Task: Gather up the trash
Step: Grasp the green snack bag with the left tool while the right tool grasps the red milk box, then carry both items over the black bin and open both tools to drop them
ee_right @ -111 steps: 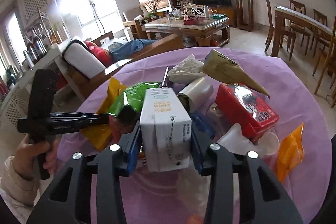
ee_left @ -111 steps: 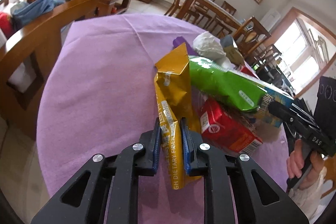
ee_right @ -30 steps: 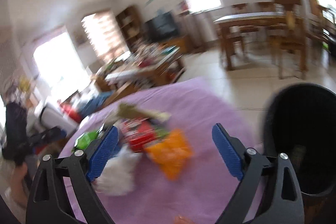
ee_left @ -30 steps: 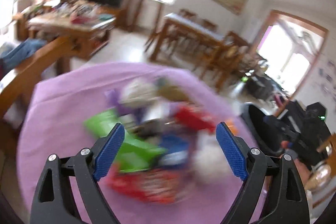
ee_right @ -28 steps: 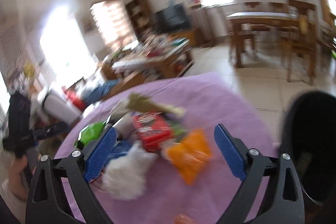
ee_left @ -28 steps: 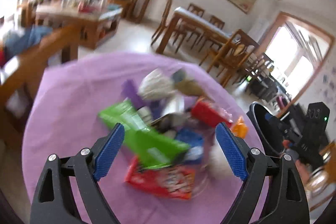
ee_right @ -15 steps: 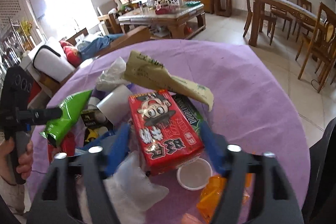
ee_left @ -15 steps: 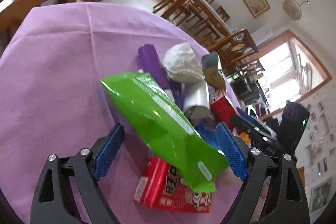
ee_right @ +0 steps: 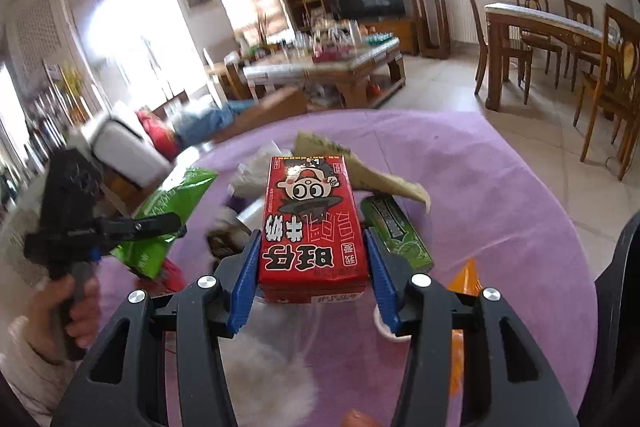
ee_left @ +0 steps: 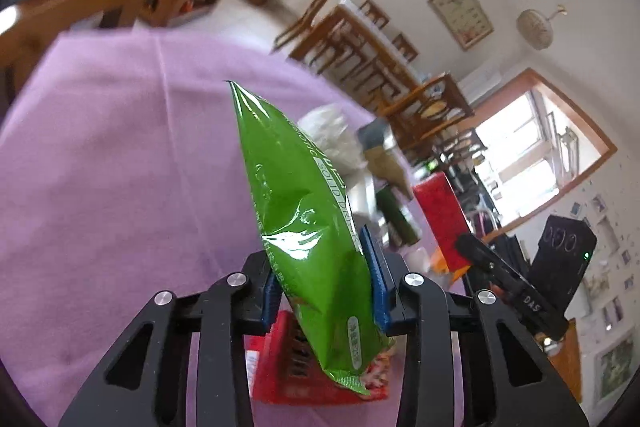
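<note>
Left tool (ee_left: 324, 287) closes, gripping the green snack pouch (ee_left: 304, 219); right tool (ee_right: 310, 277) closes around the red milk carton (ee_right: 312, 223). Purple table (ee_left: 100, 167) lies bare toward nine o'clock.

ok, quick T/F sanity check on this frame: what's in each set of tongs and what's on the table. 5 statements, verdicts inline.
1. The left tongs have a green snack bag between their pads. True; the jaws are closing on it.
2. The right tongs have a yellow bag between them. False; it is a red carton with a cartoon face, and the jaws are closing.
3. The table is covered by a purple cloth. True.
4. The green gum pack lies on top of the red carton. False; it lies on the cloth beside it.
5. A red packet lies under the green snack bag in the left wrist view. True.
</note>
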